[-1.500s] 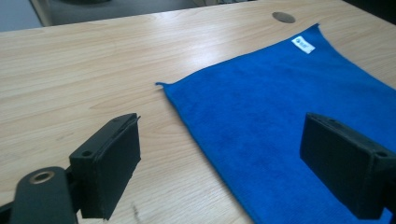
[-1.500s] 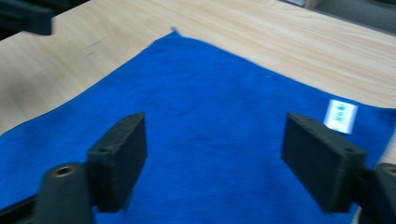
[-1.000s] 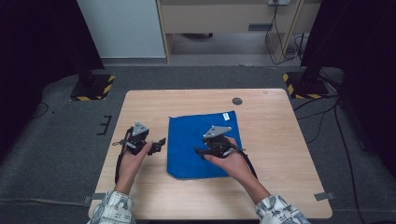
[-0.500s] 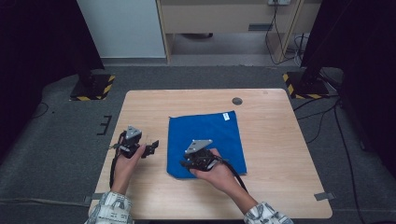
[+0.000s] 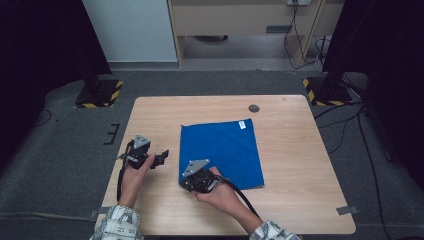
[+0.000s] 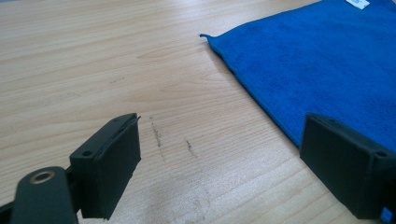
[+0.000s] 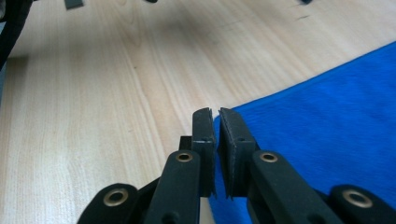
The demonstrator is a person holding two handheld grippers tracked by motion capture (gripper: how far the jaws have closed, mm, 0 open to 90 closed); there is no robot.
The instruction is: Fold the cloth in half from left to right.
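The blue cloth point(image 5: 222, 152) lies flat mid-table. The right gripper point(image 7: 216, 122) has slid from its middle to the near left corner, jaws just closing onto that edge, likely for a fold. The left gripper point(image 5: 161, 158) waits beside, jaws apart.

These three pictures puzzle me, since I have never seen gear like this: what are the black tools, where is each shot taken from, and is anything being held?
A person sits at a wooden table and holds a hand tool in each hand, each ending in two black jaws. The wide picture comes from a fixed camera above, looking down. The other two come from small cameras riding on the tools, looking along their jaws.

On the table lies a blue cloth with a small white tag at a far corner.

The left gripper hovers over bare wood beside the cloth, jaws wide apart, holding nothing. The right gripper has just been closing at the cloth's near left corner; blue cloth shows in the narrow slit between its jaws, so it seems to pinch that corner.
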